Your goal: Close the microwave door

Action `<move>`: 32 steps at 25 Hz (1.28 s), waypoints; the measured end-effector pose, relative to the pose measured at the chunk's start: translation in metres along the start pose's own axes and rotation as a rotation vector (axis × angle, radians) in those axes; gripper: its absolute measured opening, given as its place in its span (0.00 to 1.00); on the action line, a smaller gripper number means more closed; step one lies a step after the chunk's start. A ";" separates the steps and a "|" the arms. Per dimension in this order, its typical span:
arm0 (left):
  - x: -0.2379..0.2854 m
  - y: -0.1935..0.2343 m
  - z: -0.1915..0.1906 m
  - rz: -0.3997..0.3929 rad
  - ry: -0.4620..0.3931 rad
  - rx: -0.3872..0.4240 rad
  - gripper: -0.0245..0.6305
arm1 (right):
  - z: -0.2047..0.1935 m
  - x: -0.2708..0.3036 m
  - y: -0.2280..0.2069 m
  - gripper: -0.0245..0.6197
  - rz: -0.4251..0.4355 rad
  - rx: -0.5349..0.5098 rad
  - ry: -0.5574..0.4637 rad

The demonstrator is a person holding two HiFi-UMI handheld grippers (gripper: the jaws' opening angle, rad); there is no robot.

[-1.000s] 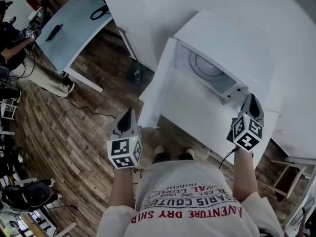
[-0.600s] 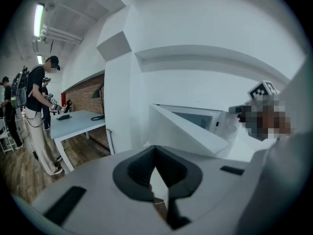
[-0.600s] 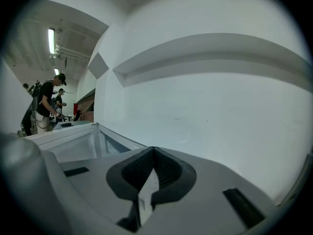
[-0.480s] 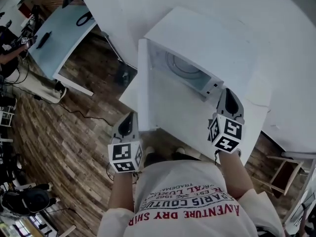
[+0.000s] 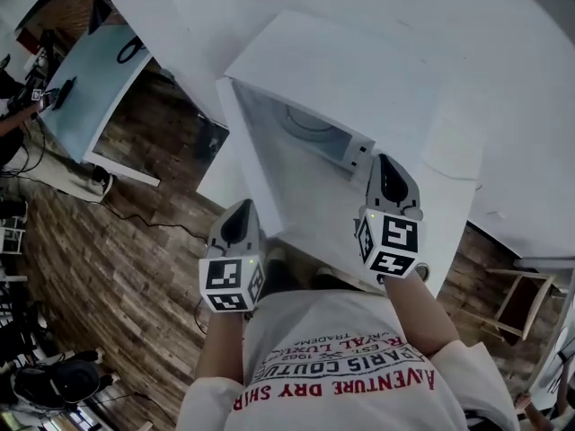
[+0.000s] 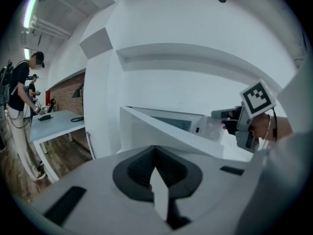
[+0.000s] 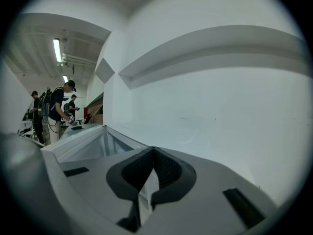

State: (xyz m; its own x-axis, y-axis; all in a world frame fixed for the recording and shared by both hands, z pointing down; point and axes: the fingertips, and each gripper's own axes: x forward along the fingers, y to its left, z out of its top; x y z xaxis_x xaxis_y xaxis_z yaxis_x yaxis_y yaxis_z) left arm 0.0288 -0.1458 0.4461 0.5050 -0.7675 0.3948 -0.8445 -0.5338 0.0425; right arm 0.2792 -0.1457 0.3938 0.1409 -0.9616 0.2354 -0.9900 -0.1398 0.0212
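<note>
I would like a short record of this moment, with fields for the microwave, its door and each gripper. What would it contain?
microwave: white, on a white table, cavity facing the person
door: open, hinged at the person's left, swung out toward the person
left gripper: jaws together, empty, beside the door's outer face near its free edge; contact cannot be told
right gripper: jaws together, empty, at the microwave's front right corner
task state: door not yet closed
</note>
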 end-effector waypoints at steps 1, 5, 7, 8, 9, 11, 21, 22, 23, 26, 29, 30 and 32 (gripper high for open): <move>0.004 -0.003 0.001 -0.021 0.005 0.014 0.04 | 0.000 0.000 0.000 0.06 -0.003 0.010 0.003; 0.024 -0.012 0.009 -0.108 0.024 0.068 0.04 | 0.000 0.000 -0.002 0.06 -0.024 0.005 0.027; 0.033 -0.016 0.013 -0.152 0.032 0.097 0.04 | 0.000 0.000 -0.001 0.06 -0.039 -0.012 0.037; 0.038 -0.018 0.014 -0.175 0.034 0.110 0.04 | 0.000 0.000 -0.001 0.06 -0.047 -0.013 0.039; 0.043 -0.021 0.016 -0.201 0.037 0.124 0.04 | 0.000 0.000 -0.001 0.06 -0.055 -0.007 0.041; 0.054 -0.026 0.017 -0.253 0.043 0.158 0.04 | 0.001 0.002 -0.002 0.06 -0.070 0.011 0.042; 0.100 -0.062 0.029 -0.509 0.035 0.292 0.04 | -0.002 0.003 -0.004 0.06 -0.133 0.029 0.087; 0.105 -0.067 0.029 -0.529 0.036 0.306 0.04 | -0.002 0.003 -0.005 0.06 -0.133 0.036 0.093; 0.108 -0.071 0.029 -0.549 0.038 0.320 0.04 | -0.003 0.004 -0.005 0.06 -0.131 0.038 0.101; 0.118 -0.079 0.029 -0.594 0.040 0.359 0.04 | -0.003 0.005 -0.003 0.06 -0.128 0.018 0.135; 0.125 -0.086 0.029 -0.630 0.043 0.373 0.04 | -0.003 0.006 -0.003 0.06 -0.126 0.020 0.186; 0.127 -0.088 0.029 -0.640 0.042 0.376 0.04 | -0.003 0.006 -0.004 0.06 -0.122 0.034 0.203; 0.130 -0.092 0.030 -0.662 0.040 0.383 0.04 | -0.004 0.007 -0.005 0.06 -0.106 0.064 0.235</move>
State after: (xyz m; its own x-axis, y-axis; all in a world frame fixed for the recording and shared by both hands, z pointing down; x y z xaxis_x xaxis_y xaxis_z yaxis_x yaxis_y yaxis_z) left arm 0.1775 -0.2069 0.4660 0.8715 -0.2350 0.4305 -0.2434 -0.9692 -0.0363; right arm 0.2847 -0.1508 0.3993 0.2296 -0.8606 0.4546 -0.9660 -0.2587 -0.0017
